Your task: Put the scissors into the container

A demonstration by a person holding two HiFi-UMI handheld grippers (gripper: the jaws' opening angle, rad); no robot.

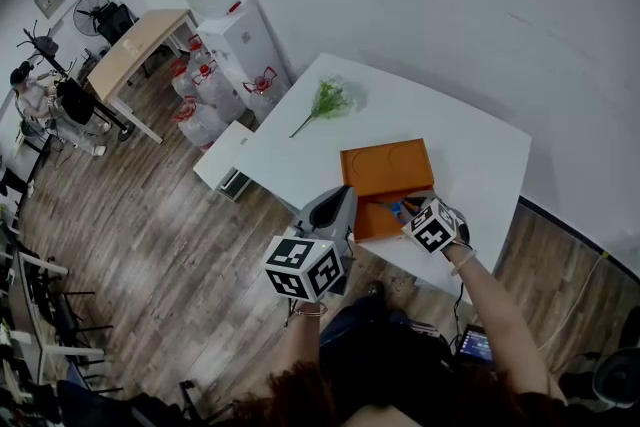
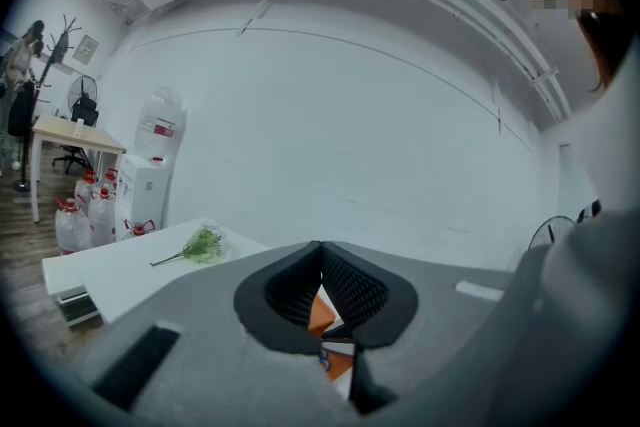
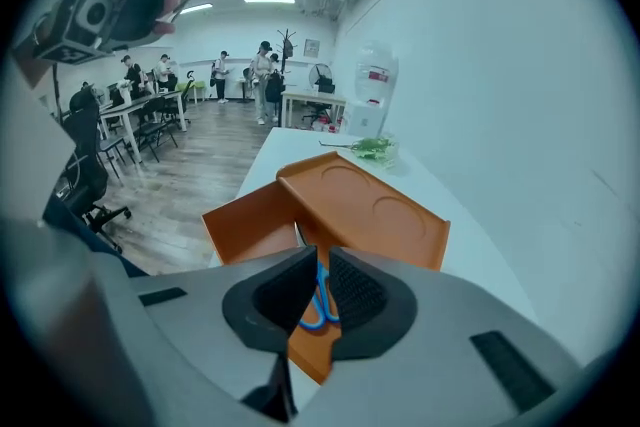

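Note:
The orange container sits open on the white table, its lid laid back behind it. Blue-handled scissors lie inside it. In the right gripper view the scissors show through the slit between the jaws, down on the container's floor. My right gripper hangs above them, tilted down, jaws a narrow gap apart with nothing pinched. It is at the container's near right corner. My left gripper is shut and empty, held left of the container.
A green plant sprig lies at the table's far end. A low white shelf stands by the table's left corner. A water dispenser and jugs stand beyond it. Desks, chairs and people fill the room's far side.

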